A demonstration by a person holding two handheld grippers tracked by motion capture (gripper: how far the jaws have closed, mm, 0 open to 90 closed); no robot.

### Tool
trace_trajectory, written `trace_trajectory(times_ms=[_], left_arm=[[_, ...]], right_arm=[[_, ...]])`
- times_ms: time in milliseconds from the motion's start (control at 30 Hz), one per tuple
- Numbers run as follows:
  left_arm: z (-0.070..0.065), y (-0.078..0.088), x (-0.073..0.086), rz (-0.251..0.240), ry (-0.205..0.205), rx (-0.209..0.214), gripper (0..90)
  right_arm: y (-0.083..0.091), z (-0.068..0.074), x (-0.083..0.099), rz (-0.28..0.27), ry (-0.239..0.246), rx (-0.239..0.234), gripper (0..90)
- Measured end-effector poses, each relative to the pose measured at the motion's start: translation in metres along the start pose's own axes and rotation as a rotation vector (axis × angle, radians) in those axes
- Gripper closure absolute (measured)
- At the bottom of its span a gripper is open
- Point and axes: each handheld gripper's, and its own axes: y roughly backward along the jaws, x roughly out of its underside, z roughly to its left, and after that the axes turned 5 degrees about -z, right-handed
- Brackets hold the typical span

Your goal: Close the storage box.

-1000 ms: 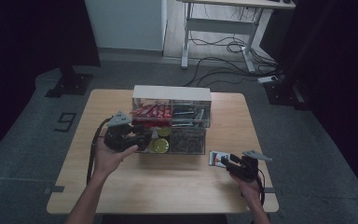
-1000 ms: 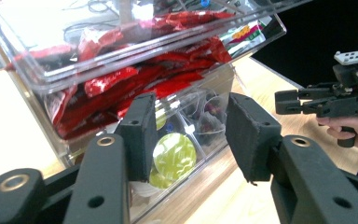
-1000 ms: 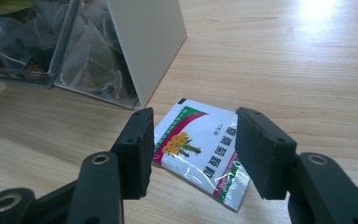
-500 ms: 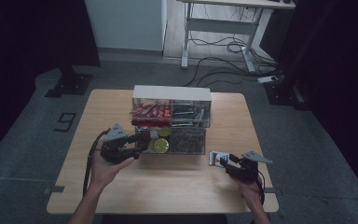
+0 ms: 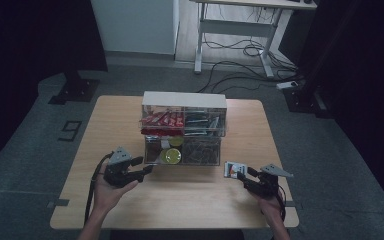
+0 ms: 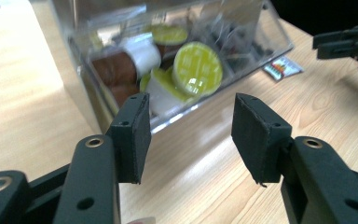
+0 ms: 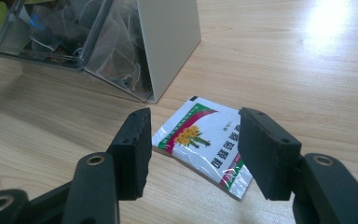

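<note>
sachet: small printed packet [image 7: 204, 145] lying flat on the wooden table [image 5: 180, 200], lower right of the high view [image 5: 233, 170], just off the front right corner of the clear organizer [image 5: 182, 135]

right gripper: [image 5: 250, 179] jaws apart, nothing between the pads, parked right behind the sachet

which way: in the right gripper view the packet sits dead ahead, framed by the two jaws; its long axis runs diagonally, upper left to lower right, so I'd guess a wrist twist is needed before pinching

left gripper: [image 5: 142, 169] jaws have just been opening, empty, aimed at the organizer's front left drawer

nearer hand: right, easily; left is well apart

view differences: left gripper view shows the green-lidded pods [image 6: 196, 69] close up; the right gripper view gives the sachet print
</note>
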Motion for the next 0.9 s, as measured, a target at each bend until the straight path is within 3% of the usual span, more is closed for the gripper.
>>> trace_trajectory(times_ms=[167, 400, 900], left_arm=[[0.01, -0.007, 0.018, 0.02, 0.043, -0.007, 47.1], [0.015, -0.011, 0.029, 0.053, 0.048, -0.013, 46.7], [0.015, -0.017, 0.033, 0.063, 0.053, -0.021, 45.7]], right_arm=[[-0.004, -0.001, 0.004, 0.027, 0.009, -0.007, 43.6], [-0.01, 0.0, 0.009, 0.058, 0.025, -0.01, 43.7], [-0.01, -0.001, 0.014, 0.067, 0.025, -0.01, 43.5]])
